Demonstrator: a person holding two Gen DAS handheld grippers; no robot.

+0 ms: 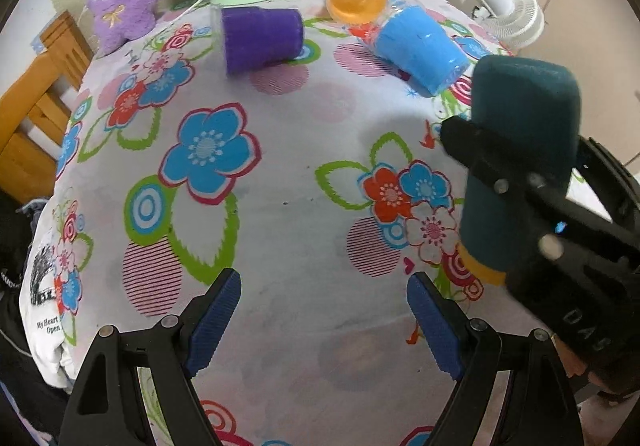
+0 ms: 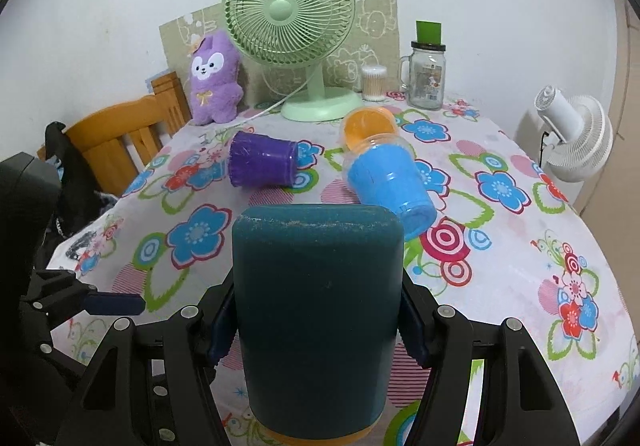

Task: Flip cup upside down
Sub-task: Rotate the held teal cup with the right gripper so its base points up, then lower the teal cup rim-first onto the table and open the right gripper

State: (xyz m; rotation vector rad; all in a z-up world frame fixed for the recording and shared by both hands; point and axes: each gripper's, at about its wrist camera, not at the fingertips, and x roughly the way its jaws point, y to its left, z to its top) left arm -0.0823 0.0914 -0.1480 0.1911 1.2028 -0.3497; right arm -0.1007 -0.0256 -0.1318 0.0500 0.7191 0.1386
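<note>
— Teal, felt-like covering is seen on the cup that is pinched between the jaws of the right gripper; the blue pads are pressed against its two sides at about mid-height, and a closed, rounded end is turned up while an orange rim is glimpsed at the bottom, so the cup is judged to be already inverted in the grip.

— How is it expected to handle?

— It is judged to be light and fairly stiff; the fuzzy sleeve should give the pads good friction, so slipping is thought unlikely; too hard a squeeze might dent a thin plastic wall. The mid-body hold is considered sound, since the rim is left free to be set down flat.

— And the other side?

— The jaws of the left gripper are spread wide with nothing between them; they are held low over the flowered cloth of the bench; the teal cup is seen well to their right, carried above the cloth.

— What lies further out?

— A purple cup and a blue cup are lying on their sides near the middle of the bench, apart from each other; an orange cup is nested at the blue one's mouth end; behind them a green fan, a purple plush toy and a glass jar are stood by the wall.
</note>
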